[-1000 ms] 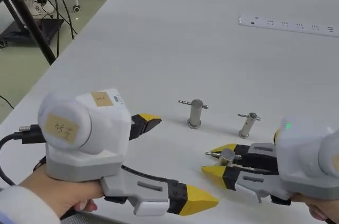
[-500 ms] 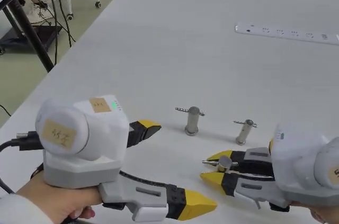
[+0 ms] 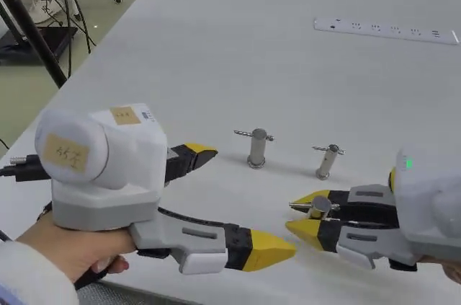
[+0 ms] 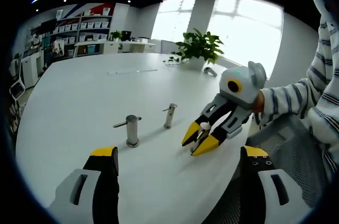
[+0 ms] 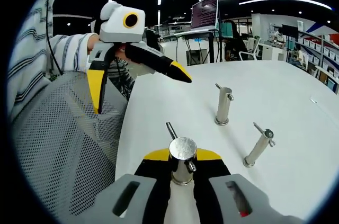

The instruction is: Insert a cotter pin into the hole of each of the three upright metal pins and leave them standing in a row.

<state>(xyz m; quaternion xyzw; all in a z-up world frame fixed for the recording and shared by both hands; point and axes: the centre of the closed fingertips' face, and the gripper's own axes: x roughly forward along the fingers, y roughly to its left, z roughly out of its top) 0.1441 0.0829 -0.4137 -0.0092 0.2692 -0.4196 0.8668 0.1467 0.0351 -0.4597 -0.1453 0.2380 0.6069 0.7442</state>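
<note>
An upright metal pin [image 3: 257, 150] with a cotter pin through its head stands on the white table [image 3: 238, 52]. To its right a second pin [image 3: 328, 161], also with a cotter pin, leans a little. My right gripper [image 3: 302, 215] is shut on a third pin [image 3: 317, 208] with a cotter pin in it, held low over the table in front of the other two. My left gripper [image 3: 234, 200] hangs open at the front left with nothing between its jaws. The right gripper view has the held pin [image 5: 183, 152], the upright pin [image 5: 224, 105] and the leaning one [image 5: 259, 147].
A white power strip [image 3: 382, 29] lies far back on the table. The table's left edge runs diagonally, with a dark desk leg [image 3: 32, 31] and cables on the floor beyond. A mesh chair back [image 5: 63, 144] sits near the front edge.
The head camera has shifted. My right gripper, with its pin, has drawn slightly to the right of the standing pins. The left gripper stays open in about the same place.
</note>
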